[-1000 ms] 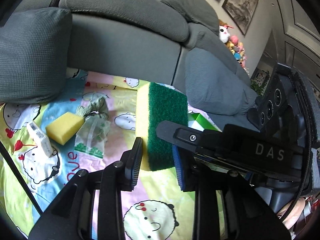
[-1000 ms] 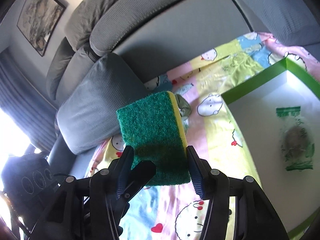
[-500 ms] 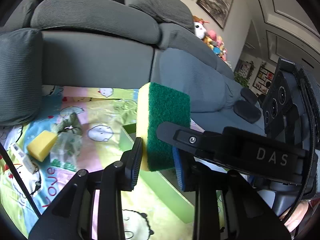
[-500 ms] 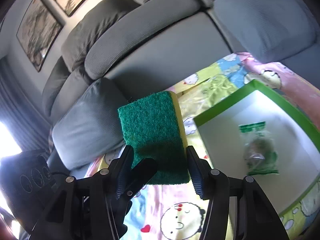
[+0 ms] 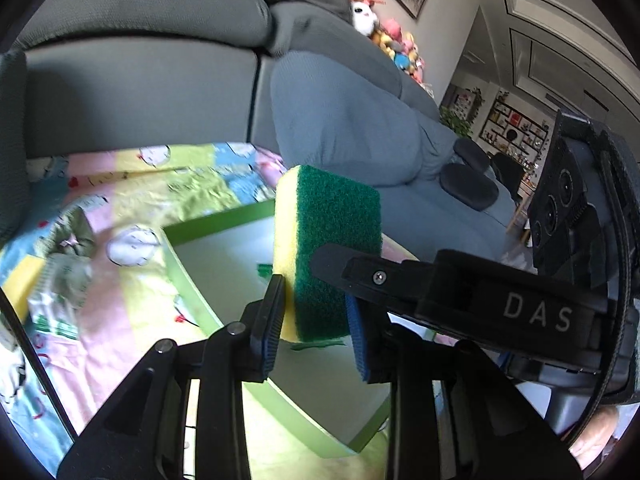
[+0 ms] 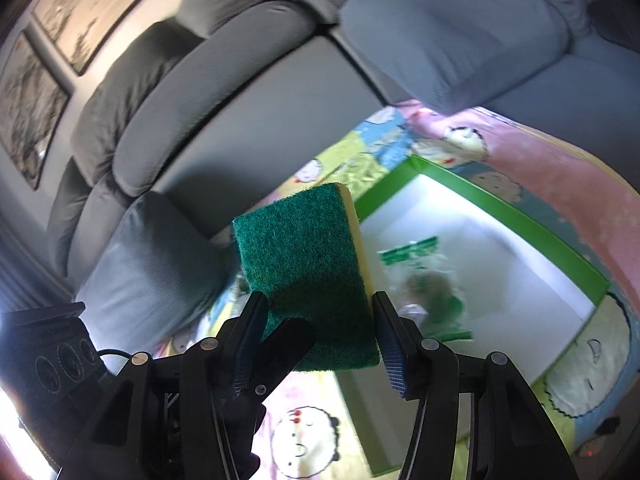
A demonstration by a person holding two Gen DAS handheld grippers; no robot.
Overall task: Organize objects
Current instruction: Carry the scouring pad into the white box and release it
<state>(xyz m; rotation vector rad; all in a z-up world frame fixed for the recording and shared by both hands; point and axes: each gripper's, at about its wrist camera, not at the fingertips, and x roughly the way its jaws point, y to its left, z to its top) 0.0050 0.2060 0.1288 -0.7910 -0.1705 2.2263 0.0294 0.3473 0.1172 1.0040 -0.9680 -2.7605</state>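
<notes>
Grey sofa behind, cartoon blanket spread on seat. Green-rimmed tray lies on blanket, below and ahead of grippers, bagged item already inside (blurred). Scrub sponge held above tray's near side, long axis upright, green face toward right gripper. Left gripper clamps sponge across its thickness; right gripper's pads flank sponge edges, contact unclear.

Frame centre: green-yellow sponge upright between right gripper jaws. Right of it: green-rimmed box, bagged item inside. Grey sofa across top.
</notes>
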